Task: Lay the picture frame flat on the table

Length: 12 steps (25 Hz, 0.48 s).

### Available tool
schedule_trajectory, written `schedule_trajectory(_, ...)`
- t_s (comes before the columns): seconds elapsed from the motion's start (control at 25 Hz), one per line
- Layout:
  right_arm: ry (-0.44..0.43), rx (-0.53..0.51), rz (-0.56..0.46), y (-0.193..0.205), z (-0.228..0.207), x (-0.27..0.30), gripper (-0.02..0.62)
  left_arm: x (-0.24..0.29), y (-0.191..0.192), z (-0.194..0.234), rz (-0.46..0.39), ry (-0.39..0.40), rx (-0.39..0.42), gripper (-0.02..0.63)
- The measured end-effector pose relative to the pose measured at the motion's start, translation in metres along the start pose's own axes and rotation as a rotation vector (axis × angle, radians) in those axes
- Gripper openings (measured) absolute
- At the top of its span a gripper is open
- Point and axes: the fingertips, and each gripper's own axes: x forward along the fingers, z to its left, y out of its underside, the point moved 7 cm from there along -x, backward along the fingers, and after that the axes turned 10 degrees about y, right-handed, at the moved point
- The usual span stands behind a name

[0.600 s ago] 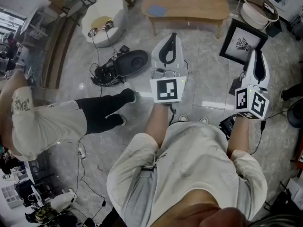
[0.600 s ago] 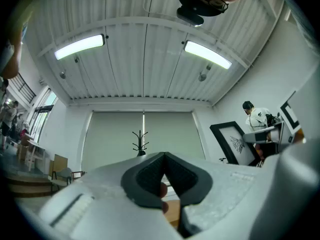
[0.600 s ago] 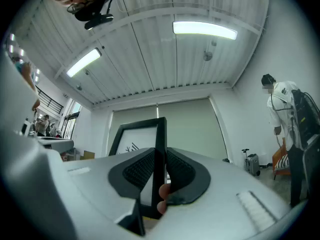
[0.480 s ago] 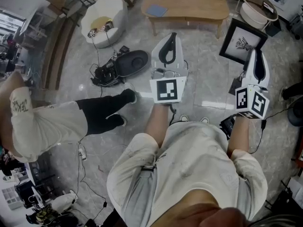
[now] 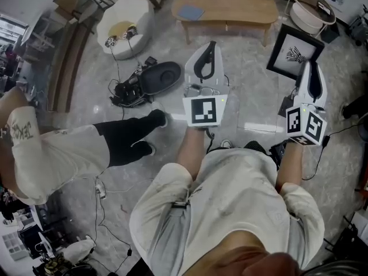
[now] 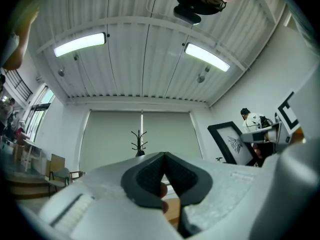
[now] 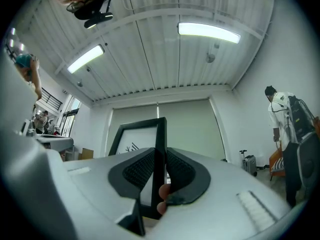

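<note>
Dark shoe (image 5: 257, 147), seemingly, forward; frame (image 5: 296, 50) aloft

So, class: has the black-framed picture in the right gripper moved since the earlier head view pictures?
No. The black-framed picture sits at the same spot off the right end of the long wooden table, clamped in the right gripper.

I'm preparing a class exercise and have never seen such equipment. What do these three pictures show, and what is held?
No robot: a person holds a two-jaw gripper in each hand. The head view comes from a camera on their head, looking down. The other two views come from cameras riding on the grippers, looking along the jaws. The right gripper is clamped on the edge of a black picture frame, held in the air. The left gripper is shut and empty. Ahead stands a wooden table with a flat blue item on it.
</note>
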Motion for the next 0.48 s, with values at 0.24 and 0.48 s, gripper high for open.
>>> schedule_trajectory(0.24,0.009,-0.016,0.001,0.0,0.015,-0.006,0.074,-0.005,0.005,0.009,0.03,0.015,-0.008,0.005)
schedule_trajectory(0.48,0.015,-0.016,-0.001,0.002,0.015,0.0,0.075,-0.002,0.008,0.012,0.026,0.018,-0.016,0.005)
